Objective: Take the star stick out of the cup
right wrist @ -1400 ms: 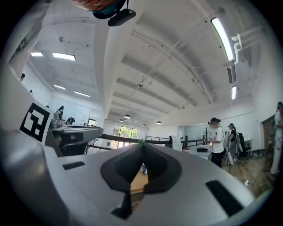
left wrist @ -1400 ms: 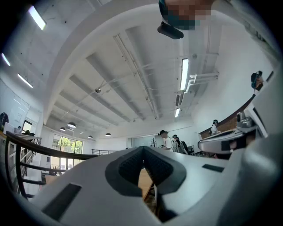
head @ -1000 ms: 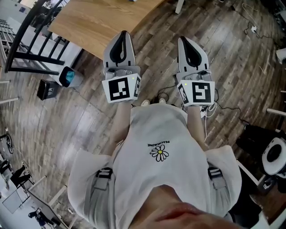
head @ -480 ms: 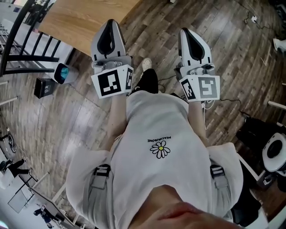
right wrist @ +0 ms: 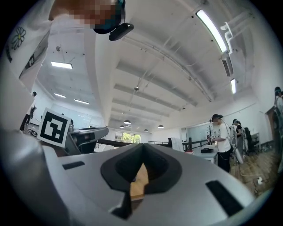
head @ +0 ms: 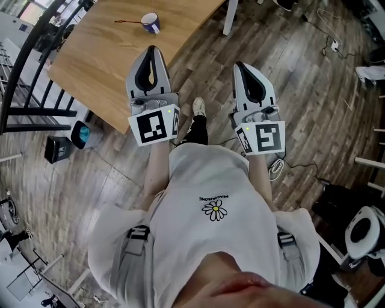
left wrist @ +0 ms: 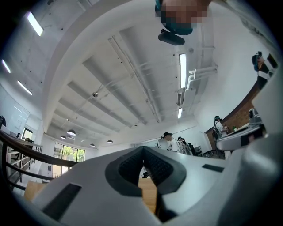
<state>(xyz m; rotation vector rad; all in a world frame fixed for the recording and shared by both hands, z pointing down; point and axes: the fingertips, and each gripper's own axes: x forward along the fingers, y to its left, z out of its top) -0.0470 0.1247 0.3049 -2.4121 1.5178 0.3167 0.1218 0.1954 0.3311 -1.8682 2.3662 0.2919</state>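
A small blue-and-white cup [head: 150, 23] stands at the far end of the wooden table [head: 102, 60]. A thin reddish stick [head: 128, 22] reaches left from the cup, low over the tabletop; its star end is too small to make out. My left gripper [head: 150, 50] is held chest-high over the table's near corner, shut and holding nothing. My right gripper [head: 242, 65] hangs over the floor beside it, also shut and holding nothing. Both are well short of the cup. In the gripper views, the left gripper [left wrist: 143, 153] and right gripper [right wrist: 142, 155] point upward at the ceiling, with a sliver of table showing below the tips.
A black railing [head: 24, 54] runs along the left. A blue bin [head: 82, 133] and a black box [head: 56, 148] sit on the plank floor under it. A white table leg [head: 229, 17] stands behind, cables [head: 278, 167] lie at the right, and people [right wrist: 219, 140] stand in the distance.
The head view has swung further over the table, so the cup and stick now show at the top. Both grippers stay shut, side by side, now slightly lower in view.
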